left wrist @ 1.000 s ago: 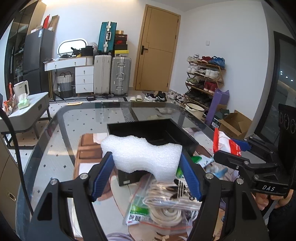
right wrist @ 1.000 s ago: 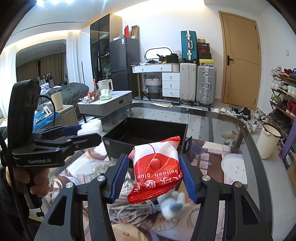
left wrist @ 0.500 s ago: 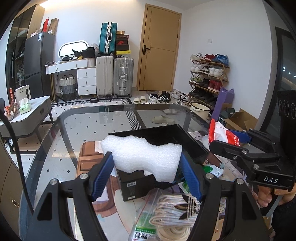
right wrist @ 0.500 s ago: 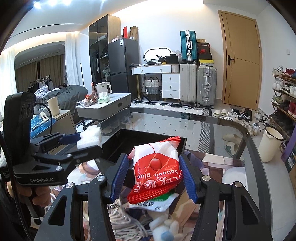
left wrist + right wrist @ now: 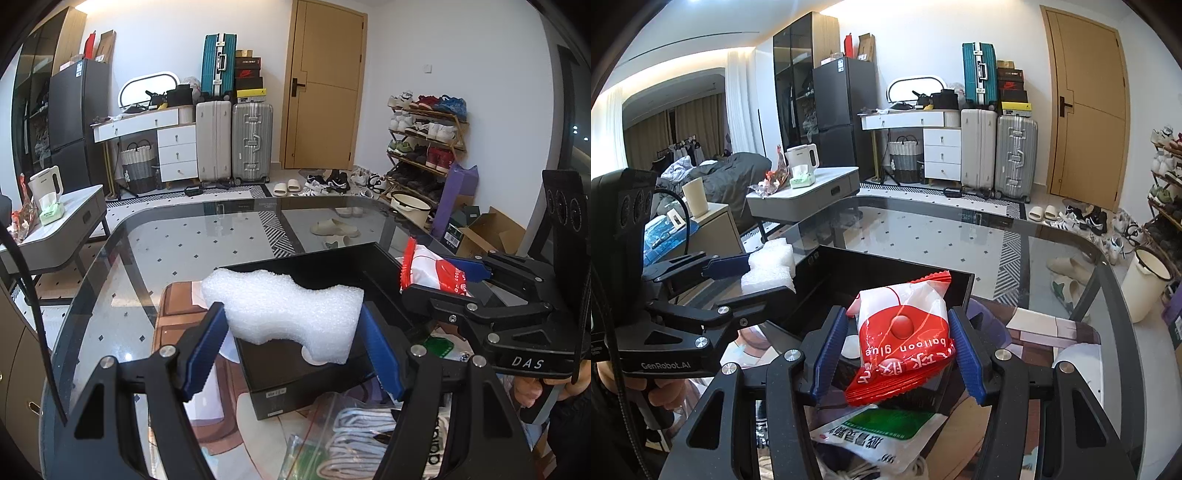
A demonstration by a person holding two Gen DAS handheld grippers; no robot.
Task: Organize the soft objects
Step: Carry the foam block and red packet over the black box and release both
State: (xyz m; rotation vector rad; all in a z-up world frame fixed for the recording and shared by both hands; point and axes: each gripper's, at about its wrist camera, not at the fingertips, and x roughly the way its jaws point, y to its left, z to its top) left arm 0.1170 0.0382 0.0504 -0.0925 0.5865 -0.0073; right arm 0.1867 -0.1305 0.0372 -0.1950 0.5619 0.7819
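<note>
Here the glass bench (image 5: pixel 110 280) is the largest thing, rounded at its corners, and the black box (image 5: pixel 314 373) standing on it serves as the landmark for the rest. The box is open-topped and dark inside, with a small white label on its near wall in the left wrist view. On the near side of the box, lying on the bench, are a clear bag of coiled cords (image 5: pixel 354 439) and a white packet with a green panel (image 5: pixel 886 432). The left gripper (image 5: pixel 291 347) holds a white foam piece (image 5: pixel 284 310) between its blue pads, both pads pressed against the foam's ends; the foam hangs over the near left part of the box, above its rim. In the right wrist view the same foam (image 5: pixel 770 269) shows at the box's left wall, level with its top edge. The right gripper (image 5: pixel 895 354) is clamped on a red and white balloon glue packet (image 5: pixel 901 332), its pads against the packet's two sides; the packet is held above the near right part of the box, tilted with its crimped red edge toward the far wall. From the left wrist view that packet (image 5: pixel 432 267) sits at the box's right rim. A hand (image 5: pixel 532 391) grips the right gripper's handle.
</note>
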